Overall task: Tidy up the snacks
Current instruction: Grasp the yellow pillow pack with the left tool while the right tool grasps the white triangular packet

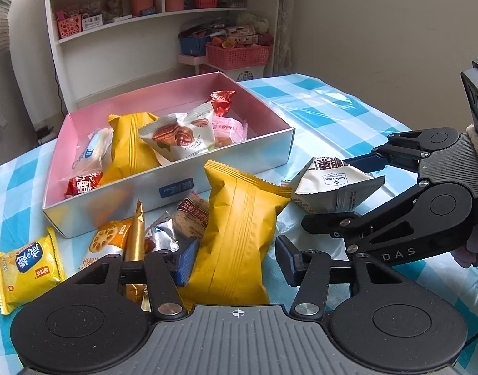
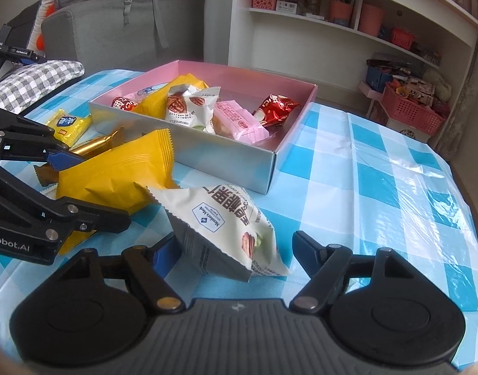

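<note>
The left claw (image 1: 234, 261) straddles a plump yellow foil snack bag (image 1: 239, 234) on the blue-checked counter (image 1: 332, 115), pads not visibly clamped; the right claw (image 2: 235, 250) stands apart around a white pecan packet (image 2: 226, 231); both lie before the pink-lined box (image 1: 182, 184).

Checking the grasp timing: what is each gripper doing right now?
Left gripper: open, jaws straddling the yellow snack bag, right pad clear of it.
Right gripper: open around the white nut packet, right finger not touching.
</note>
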